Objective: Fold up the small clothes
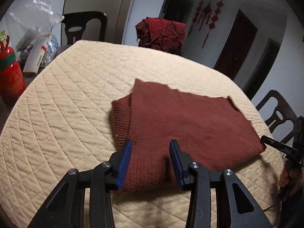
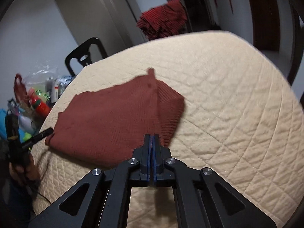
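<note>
A rust-red knit garment [image 1: 190,119] lies folded on the beige quilted table cover [image 1: 66,104]; its ribbed hem shows at the left. My left gripper [image 1: 150,142] has the garment's near edge bunched between its blue pads and slightly raised, so it is shut on the cloth. The right wrist view shows the same garment [image 2: 106,117] with the left gripper [image 2: 49,131] at its near left corner. My right gripper [image 2: 152,135] has its pads pressed together at the garment's near edge by the ribbed fold; no cloth shows between them. From the left, the right gripper [image 1: 266,139] touches the far right corner.
A red checked cloth [image 1: 161,34] hangs over a chair beyond the table. Dark chairs [image 1: 279,114] [image 2: 83,55] stand around it. A red canister [image 1: 9,76], a plastic bag and packets crowd the left side. A person's hand [image 2: 24,169] grips the left tool.
</note>
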A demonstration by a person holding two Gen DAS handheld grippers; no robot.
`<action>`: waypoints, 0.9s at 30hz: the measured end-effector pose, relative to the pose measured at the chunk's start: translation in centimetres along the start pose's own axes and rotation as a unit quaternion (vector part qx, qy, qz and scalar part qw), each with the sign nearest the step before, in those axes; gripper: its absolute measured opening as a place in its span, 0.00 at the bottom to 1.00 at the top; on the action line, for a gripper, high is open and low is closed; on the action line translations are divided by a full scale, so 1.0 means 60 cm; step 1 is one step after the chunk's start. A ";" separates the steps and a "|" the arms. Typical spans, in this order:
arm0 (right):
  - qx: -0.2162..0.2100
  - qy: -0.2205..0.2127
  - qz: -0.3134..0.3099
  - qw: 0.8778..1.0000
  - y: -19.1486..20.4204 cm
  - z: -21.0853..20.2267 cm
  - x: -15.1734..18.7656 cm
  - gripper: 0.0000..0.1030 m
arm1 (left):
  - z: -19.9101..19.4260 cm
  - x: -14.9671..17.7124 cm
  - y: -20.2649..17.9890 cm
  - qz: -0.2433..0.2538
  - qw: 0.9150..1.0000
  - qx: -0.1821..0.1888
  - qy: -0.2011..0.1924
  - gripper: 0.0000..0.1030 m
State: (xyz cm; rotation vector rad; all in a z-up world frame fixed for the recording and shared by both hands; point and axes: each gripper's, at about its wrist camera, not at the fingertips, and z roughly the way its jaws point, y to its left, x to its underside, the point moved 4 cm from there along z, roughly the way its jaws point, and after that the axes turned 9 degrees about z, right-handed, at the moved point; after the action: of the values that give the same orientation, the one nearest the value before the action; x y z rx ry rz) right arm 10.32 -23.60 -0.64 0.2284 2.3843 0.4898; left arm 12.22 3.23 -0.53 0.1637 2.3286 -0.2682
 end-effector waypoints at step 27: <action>-0.005 0.028 -0.053 0.998 0.073 0.026 0.045 0.02 | 0.052 0.011 -0.212 0.117 0.992 0.037 0.036 0.42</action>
State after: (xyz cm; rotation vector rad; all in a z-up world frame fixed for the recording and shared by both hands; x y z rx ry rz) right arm 9.45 -18.35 -1.56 0.0827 2.4335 0.4644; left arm 11.36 -9.84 -1.31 0.4857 2.3448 -0.2334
